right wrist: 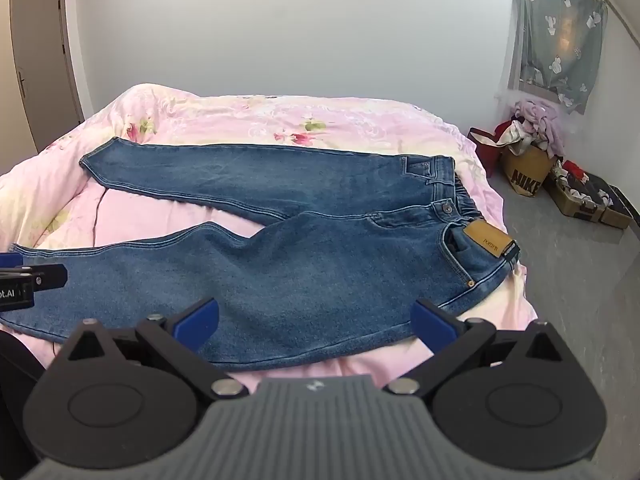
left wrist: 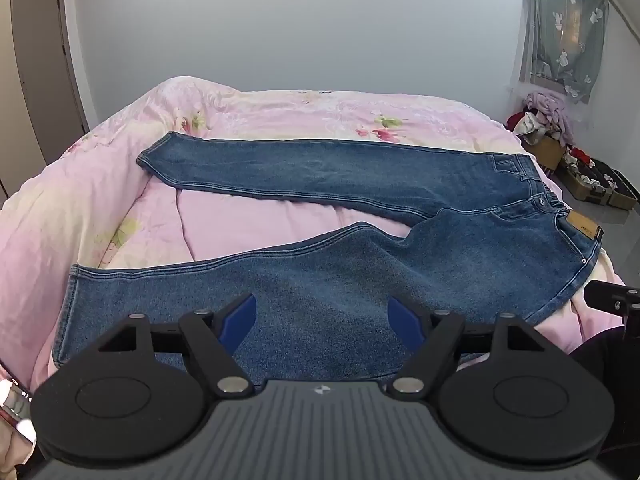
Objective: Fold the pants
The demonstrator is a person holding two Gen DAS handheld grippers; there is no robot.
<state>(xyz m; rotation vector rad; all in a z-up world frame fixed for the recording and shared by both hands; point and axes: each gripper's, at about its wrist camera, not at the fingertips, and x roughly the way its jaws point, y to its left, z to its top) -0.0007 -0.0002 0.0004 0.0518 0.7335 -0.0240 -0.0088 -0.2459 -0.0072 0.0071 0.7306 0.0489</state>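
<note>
A pair of blue jeans (left wrist: 360,264) lies flat on the pink bed, legs spread apart pointing left, waistband with a brown leather patch (left wrist: 582,222) at the right. They also show in the right wrist view (right wrist: 320,264), patch (right wrist: 488,242) at the right. My left gripper (left wrist: 322,314) is open and empty, hovering over the near leg. My right gripper (right wrist: 314,318) is open and empty, over the near thigh close to the bed's front edge. The left gripper's side shows at the left of the right wrist view (right wrist: 28,280).
The pink floral quilt (left wrist: 280,112) covers the bed. On the grey floor at the right stand a Nike paper bag of clothes (right wrist: 526,168), a red bag (right wrist: 486,152) and open cases (right wrist: 592,200). A curtain (right wrist: 556,36) hangs on the far wall; a door (right wrist: 36,60) is at the left.
</note>
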